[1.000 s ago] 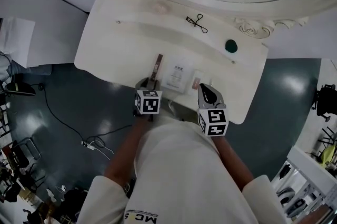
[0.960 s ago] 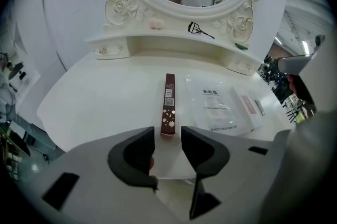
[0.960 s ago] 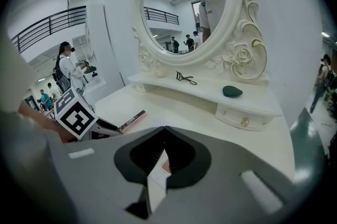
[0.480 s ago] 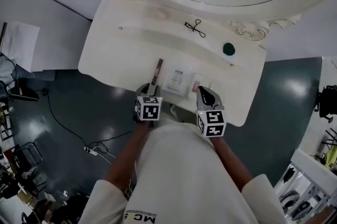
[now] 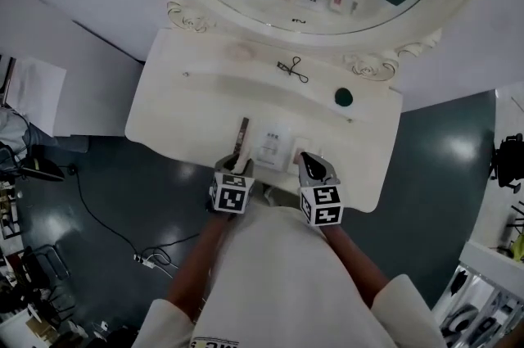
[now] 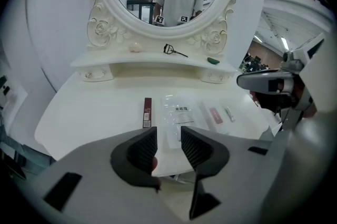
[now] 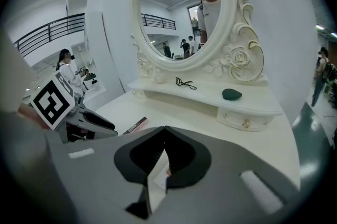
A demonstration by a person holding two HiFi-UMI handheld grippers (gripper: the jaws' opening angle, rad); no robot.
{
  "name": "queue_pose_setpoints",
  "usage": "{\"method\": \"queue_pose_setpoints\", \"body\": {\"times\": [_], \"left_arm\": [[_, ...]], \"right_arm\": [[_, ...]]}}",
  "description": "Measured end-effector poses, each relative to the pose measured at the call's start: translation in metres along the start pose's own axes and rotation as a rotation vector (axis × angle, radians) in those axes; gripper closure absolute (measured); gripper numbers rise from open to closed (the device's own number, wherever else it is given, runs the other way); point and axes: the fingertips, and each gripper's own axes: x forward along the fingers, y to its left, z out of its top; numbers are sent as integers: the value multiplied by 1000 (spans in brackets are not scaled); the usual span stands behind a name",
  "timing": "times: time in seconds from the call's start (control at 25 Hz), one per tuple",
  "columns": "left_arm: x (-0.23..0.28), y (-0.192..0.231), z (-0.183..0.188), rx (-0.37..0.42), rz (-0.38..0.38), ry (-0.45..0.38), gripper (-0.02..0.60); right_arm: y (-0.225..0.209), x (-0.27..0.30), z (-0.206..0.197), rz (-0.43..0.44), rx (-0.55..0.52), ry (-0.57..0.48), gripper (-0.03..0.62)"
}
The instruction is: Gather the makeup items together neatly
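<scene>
On the tabletop [image 5: 176, 115], four makeup items already lie in a close row: a slim dark red box [image 6: 147, 112], a clear packet [image 6: 178, 114], a pink sachet [image 6: 215, 115] and a small white tube [image 6: 229, 114]. Three more sit well apart on the raised shelf [image 6: 105, 62]: an eyelash curler [image 6: 174, 50], a green item [image 6: 212, 60] and a pale pink item [image 6: 136, 47]. So the gathering looks about half done.

The left gripper [image 6: 168, 137] hangs just short of the box, jaws wide apart and empty. The right gripper [image 7: 164, 138] has its jaws closed together, seemingly on nothing, though the pale sliver below them is hard to read.

The row lies near the front edge, so pushing items toward the person risks a fall. Bare surface lies left of the box and behind the row. The shelf lip and the mirror frame [image 6: 102, 28] crowd any reach upward.
</scene>
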Motion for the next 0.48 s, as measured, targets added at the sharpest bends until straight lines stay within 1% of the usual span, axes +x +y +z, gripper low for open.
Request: {"method": "queue_pose_setpoints", "body": {"times": [0.16,0.32,0.48], "left_arm": [[-10,-11,19,6,-34,-52,445],[-27,-23,38,4,-59,-78,481],[-42,-32,57,-11,-85,-124,528]], "right_arm": [[4,-1,8,27,0,-7,591],[10,-1,20,52,-34,-21,591],[11,-2,34,67,-34,-44,591]]}}
